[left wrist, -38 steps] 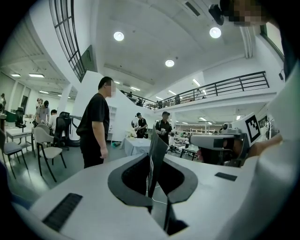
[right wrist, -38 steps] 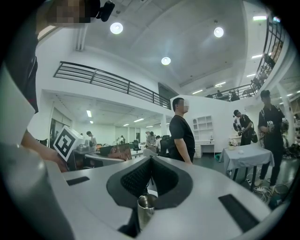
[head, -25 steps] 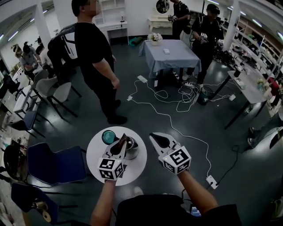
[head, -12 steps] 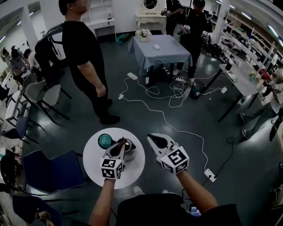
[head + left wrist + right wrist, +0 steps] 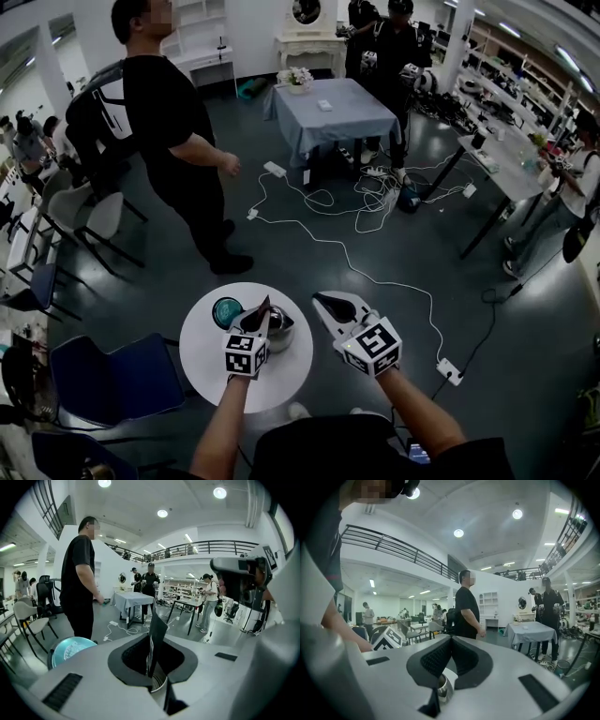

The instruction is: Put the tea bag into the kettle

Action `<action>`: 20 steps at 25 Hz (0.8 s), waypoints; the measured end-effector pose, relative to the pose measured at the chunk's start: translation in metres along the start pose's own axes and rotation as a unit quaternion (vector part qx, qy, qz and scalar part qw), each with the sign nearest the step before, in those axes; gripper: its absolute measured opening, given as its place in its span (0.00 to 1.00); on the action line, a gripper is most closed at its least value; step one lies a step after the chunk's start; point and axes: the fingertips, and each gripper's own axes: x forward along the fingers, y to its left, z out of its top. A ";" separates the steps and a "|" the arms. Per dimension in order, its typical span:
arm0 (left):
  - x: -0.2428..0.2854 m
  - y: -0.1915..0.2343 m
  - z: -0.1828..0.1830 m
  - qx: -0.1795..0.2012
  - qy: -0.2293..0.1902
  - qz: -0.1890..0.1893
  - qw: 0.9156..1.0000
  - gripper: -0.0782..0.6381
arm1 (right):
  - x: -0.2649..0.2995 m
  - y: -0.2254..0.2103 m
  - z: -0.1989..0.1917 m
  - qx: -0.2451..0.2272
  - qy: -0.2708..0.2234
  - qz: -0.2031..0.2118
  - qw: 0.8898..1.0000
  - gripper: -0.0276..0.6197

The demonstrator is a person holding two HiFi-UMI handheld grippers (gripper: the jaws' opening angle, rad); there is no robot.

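Observation:
A dark flat tea bag [image 5: 157,632] stands upright between the jaws of my left gripper [image 5: 151,639], which is shut on it. In the head view that gripper [image 5: 259,313] hangs just over the left side of the steel kettle [image 5: 280,323] on the round white table [image 5: 211,361]. The kettle's open rim [image 5: 160,684] shows right below the tea bag. My right gripper [image 5: 328,305] sits to the right of the kettle, beyond the table's edge, shut with nothing in it. In the right gripper view the kettle [image 5: 443,689] shows under its closed jaws [image 5: 451,641].
A teal round lid [image 5: 227,311] lies on the table left of the kettle. A person in black [image 5: 178,141] stands beyond the table. White cables [image 5: 356,258] run over the dark floor. Blue chairs [image 5: 112,366] stand at the left, a cloth-covered table [image 5: 328,117] farther off.
My left gripper has come down with the tea bag, closer over the kettle. The right gripper has shifted slightly. The standing person has raised a forearm.

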 end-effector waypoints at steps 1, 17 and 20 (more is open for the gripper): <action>0.003 0.001 -0.003 -0.001 0.005 -0.003 1.000 0.16 | 0.000 0.000 0.000 -0.001 0.000 -0.002 1.000 0.07; 0.032 0.003 -0.040 0.005 0.073 -0.014 0.997 0.16 | -0.009 -0.010 -0.003 -0.006 0.008 -0.017 1.000 0.07; 0.033 0.002 -0.043 0.012 0.079 -0.012 0.997 0.16 | -0.011 -0.009 -0.005 -0.007 0.011 -0.017 1.000 0.07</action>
